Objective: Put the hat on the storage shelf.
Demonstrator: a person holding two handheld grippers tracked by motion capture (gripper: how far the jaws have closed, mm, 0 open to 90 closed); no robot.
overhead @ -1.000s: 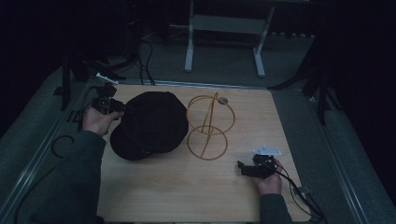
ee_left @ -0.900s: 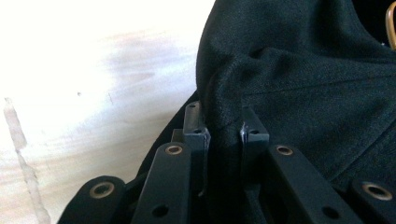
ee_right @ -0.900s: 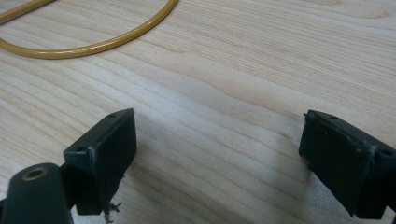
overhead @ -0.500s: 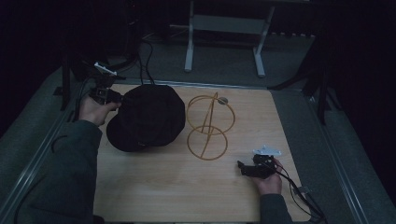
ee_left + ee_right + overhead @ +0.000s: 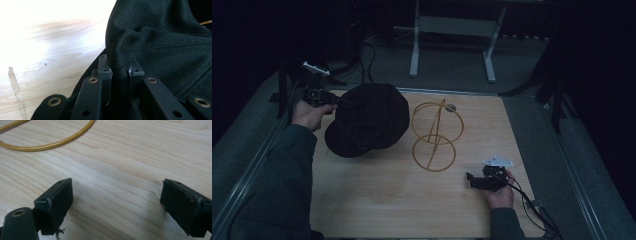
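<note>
Left gripper (image 5: 119,72): we pinch the black fabric cap (image 5: 368,120), near the wooden table's (image 5: 377,200) left edge.
Right gripper (image 5: 117,205): jaws spread over bare wood, near the right edge.
Beside cap: yellow wire stand (image 5: 434,135).

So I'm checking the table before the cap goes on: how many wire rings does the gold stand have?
2 show: the base ring lies flat on the table, and an upright ring rises behind it, right of the black cap. More thin wire may be hidden.
</note>
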